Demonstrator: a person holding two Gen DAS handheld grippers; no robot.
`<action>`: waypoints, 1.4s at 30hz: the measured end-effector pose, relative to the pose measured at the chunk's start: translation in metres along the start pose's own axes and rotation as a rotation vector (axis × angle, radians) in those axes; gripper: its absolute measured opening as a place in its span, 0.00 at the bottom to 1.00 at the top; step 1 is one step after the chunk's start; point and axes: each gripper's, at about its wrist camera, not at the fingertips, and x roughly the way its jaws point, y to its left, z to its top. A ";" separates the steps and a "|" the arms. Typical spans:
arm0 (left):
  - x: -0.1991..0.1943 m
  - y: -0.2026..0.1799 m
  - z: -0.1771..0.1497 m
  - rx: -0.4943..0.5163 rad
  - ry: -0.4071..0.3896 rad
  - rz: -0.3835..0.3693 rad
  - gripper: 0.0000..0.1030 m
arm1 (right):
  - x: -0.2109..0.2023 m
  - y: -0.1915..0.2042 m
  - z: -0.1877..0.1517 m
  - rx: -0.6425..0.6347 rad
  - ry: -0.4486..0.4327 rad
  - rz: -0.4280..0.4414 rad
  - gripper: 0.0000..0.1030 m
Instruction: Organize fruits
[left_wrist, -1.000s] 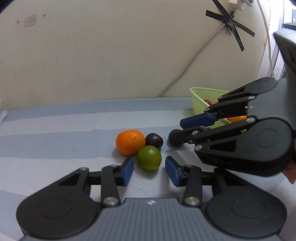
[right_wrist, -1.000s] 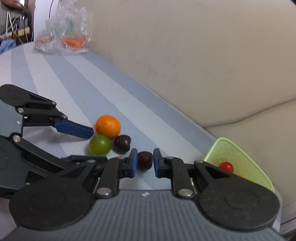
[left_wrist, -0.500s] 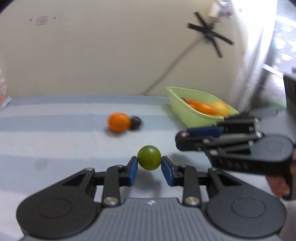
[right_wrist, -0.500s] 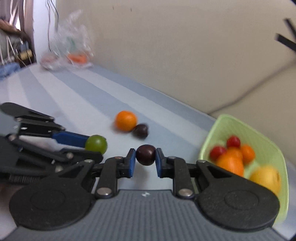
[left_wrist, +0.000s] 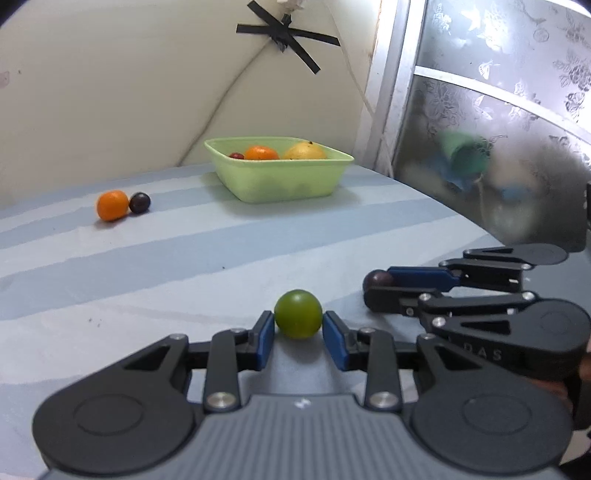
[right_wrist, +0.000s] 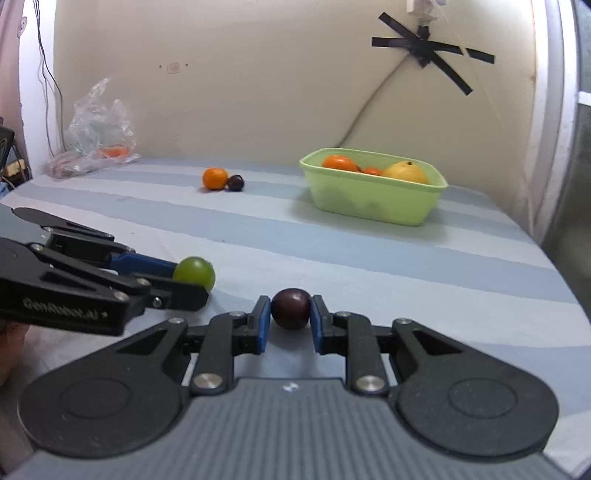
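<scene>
My left gripper (left_wrist: 298, 332) is shut on a green round fruit (left_wrist: 297, 314), held above the striped cloth; it also shows in the right wrist view (right_wrist: 194, 273). My right gripper (right_wrist: 290, 325) is shut on a dark plum (right_wrist: 290, 308), seen at the right in the left wrist view (left_wrist: 375, 279). An orange (left_wrist: 112, 205) and a second dark plum (left_wrist: 139, 202) lie touching on the cloth far ahead. A light green bowl (left_wrist: 280, 177) holds an orange, a yellow fruit and small red fruits.
A crumpled plastic bag (right_wrist: 98, 140) lies at the far left by the wall. A cable and black tape run up the wall (right_wrist: 424, 48). A frosted glass panel (left_wrist: 498, 129) stands at the right beyond the table edge.
Both grippers closed on their fruits, lifted them and pulled back from the pile toward the near side. The orange and the other plum stayed in place.
</scene>
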 end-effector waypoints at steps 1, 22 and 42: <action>-0.001 -0.002 0.000 0.004 0.000 0.021 0.33 | 0.001 0.000 -0.002 -0.002 -0.002 -0.001 0.27; 0.012 -0.013 0.005 0.020 0.005 0.172 0.43 | 0.005 -0.001 -0.011 0.038 -0.019 0.032 0.33; 0.010 -0.007 0.002 -0.001 -0.012 0.150 0.43 | 0.005 0.000 -0.011 0.028 -0.018 0.026 0.34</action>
